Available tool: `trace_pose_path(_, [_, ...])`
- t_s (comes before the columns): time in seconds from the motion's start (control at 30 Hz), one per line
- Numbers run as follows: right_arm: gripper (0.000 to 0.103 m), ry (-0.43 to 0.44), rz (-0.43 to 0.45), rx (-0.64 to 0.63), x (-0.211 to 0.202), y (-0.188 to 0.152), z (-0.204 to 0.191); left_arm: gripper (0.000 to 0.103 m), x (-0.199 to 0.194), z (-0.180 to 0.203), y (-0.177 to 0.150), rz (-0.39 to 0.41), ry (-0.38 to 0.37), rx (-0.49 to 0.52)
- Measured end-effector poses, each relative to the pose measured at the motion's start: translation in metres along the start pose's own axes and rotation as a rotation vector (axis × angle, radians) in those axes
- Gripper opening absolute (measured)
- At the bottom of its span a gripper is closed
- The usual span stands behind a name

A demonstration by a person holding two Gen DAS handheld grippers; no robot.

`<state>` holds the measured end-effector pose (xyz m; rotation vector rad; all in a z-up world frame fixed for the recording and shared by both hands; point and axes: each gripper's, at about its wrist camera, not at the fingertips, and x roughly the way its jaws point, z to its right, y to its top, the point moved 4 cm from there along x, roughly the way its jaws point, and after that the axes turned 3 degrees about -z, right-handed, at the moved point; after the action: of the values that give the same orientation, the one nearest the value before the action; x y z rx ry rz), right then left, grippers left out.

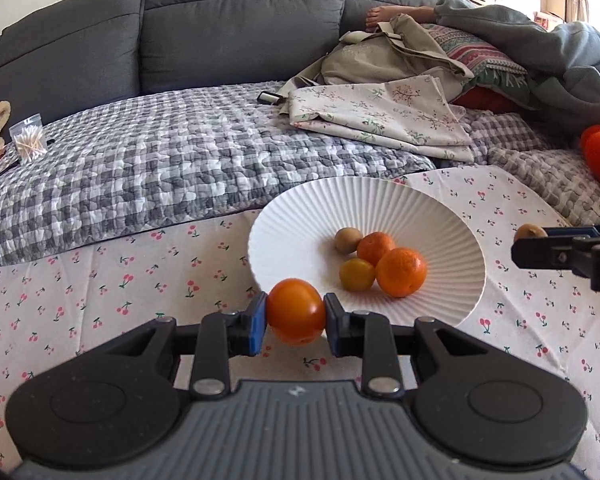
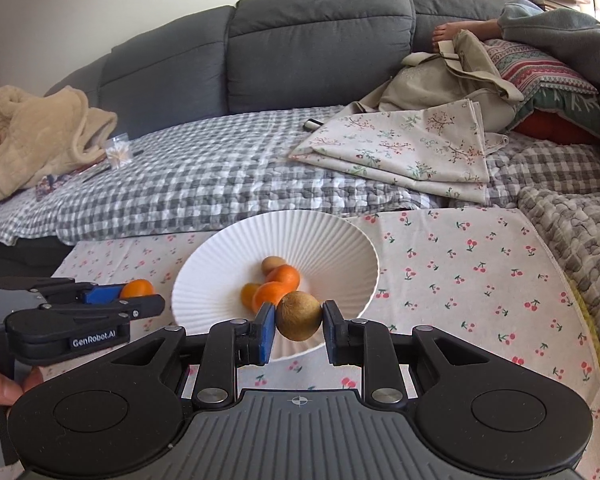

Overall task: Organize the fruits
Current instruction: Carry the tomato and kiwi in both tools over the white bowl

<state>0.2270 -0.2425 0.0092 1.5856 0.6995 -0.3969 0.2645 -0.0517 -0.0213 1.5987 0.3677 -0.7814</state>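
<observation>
While the left gripper (image 1: 295,317) pinches a smooth orange tomato-like fruit (image 1: 295,311) and the right gripper (image 2: 299,321) clamps a round brown fruit (image 2: 299,315), both hover at the ribbed white bowl (image 1: 308,216)'s near rim; judged mid-delivery, next release each inside

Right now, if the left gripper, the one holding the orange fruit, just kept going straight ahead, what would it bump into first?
Probably the near rim of the white ribbed plate. The left gripper, shut on the orange fruit, points right at it, though its height above the rim is unclear; it might pass over toward the fruits inside.
</observation>
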Motion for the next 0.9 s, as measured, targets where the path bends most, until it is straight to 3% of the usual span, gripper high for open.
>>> trace_pose_path(0.33, [0.023,-0.033,-0.022,-0.002,0.037,0.006,0.009,0.028,0.029,0.014,0.005,-0.029,-0.052,0.013])
trace_pose_path(0.9, [0.024,-0.043,-0.049,-0.004,0.075,0.002,0.012,0.029,0.049,0.026,0.002,-0.029,-0.060,0.056])
